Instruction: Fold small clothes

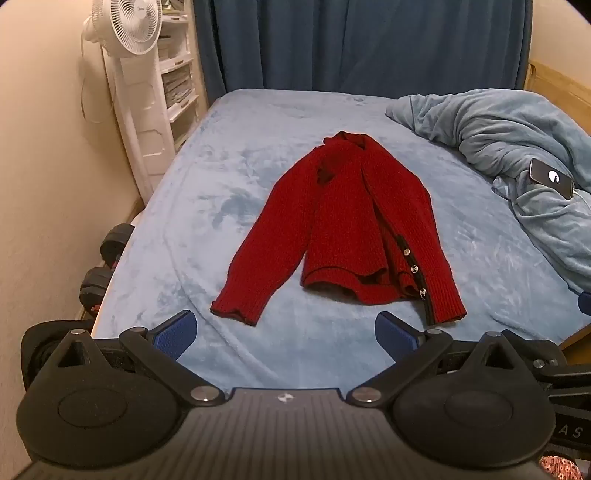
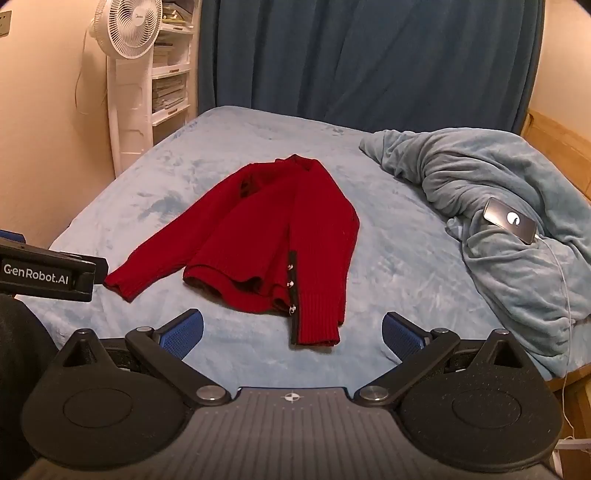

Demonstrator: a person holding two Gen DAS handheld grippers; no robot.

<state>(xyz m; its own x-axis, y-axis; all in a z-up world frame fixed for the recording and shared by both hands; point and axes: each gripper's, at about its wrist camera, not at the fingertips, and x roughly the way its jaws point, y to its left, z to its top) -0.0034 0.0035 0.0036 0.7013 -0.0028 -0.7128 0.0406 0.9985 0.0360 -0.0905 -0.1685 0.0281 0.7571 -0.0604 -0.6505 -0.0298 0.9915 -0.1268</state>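
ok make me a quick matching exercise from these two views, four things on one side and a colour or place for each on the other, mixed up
Things:
1. cardigan
2. phone
3. fan
4. curtain

Descriptions:
A. white, standing by the wall
B. dark blue, hanging behind the bed
C. red, spread on the bed
D. lying on the crumpled blanket

Pairs: 1-C, 2-D, 3-A, 4-B

We see a light-blue plush-covered bed [image 1: 229, 177], dark blue curtains [image 1: 351, 44], cream walls [image 1: 40, 147], and a white pedestal fan [image 1: 127, 26].
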